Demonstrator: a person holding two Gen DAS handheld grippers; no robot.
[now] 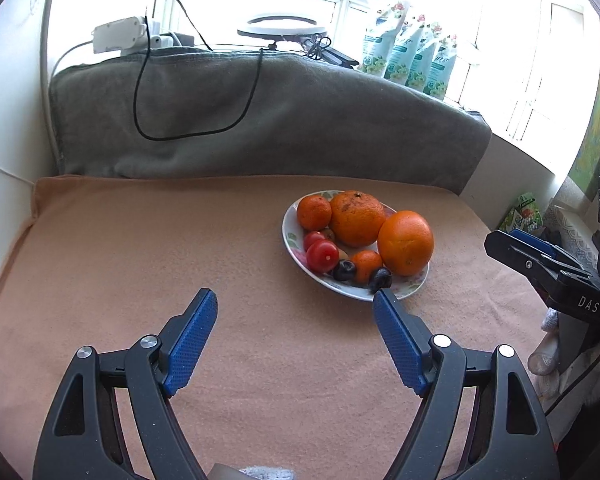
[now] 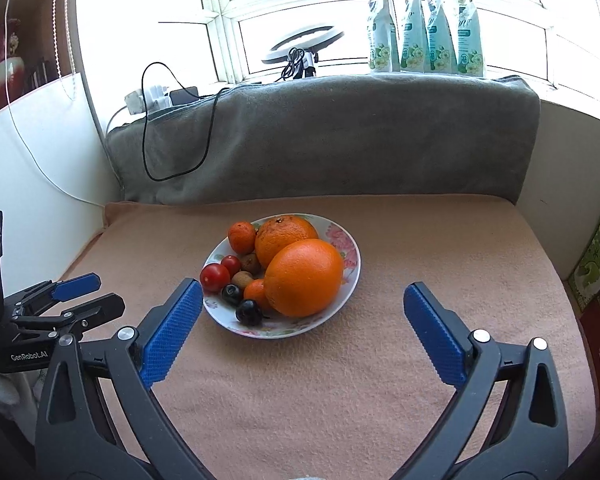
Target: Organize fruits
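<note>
The plate (image 2: 350, 258) sits on the peach cloth (image 2: 340, 380), a floral-rimmed dish heaped with fruit, a little past the middle of the cloth toward the grey blanket (image 2: 340, 140). On it, taking the plate as a clock seen from the right wrist, the big orange (image 2: 304, 278) fills the centre and spills toward 4 o'clock, touching a second, speckled orange (image 2: 284, 238) behind it at 12. A small mandarin (image 2: 242, 237) lies at 10 o'clock, two red tomatoes (image 2: 215, 277) at 8 to 9, two brown kiwis (image 2: 251, 263) between the tomatoes and the oranges, another little mandarin (image 2: 257, 292) tucked against the big orange, and two dark plums (image 2: 249, 312) at 6 to 7 near the rim. The right gripper (image 2: 303, 298) is spread wide with nothing between its blue pads, and the near edge of the plate shows in the gap. The left gripper (image 1: 295, 300) is also open and empty, over bare cloth, with its right-hand fingertip just at the plate's near rim in its own view. Beyond the blanket, at 12 o'clock, a ring light (image 2: 304, 42) and four floral pouches (image 2: 424, 24) stand on the windowsill, with a black cable (image 2: 172, 128) looping down the blanket at 10 o'clock.
</note>
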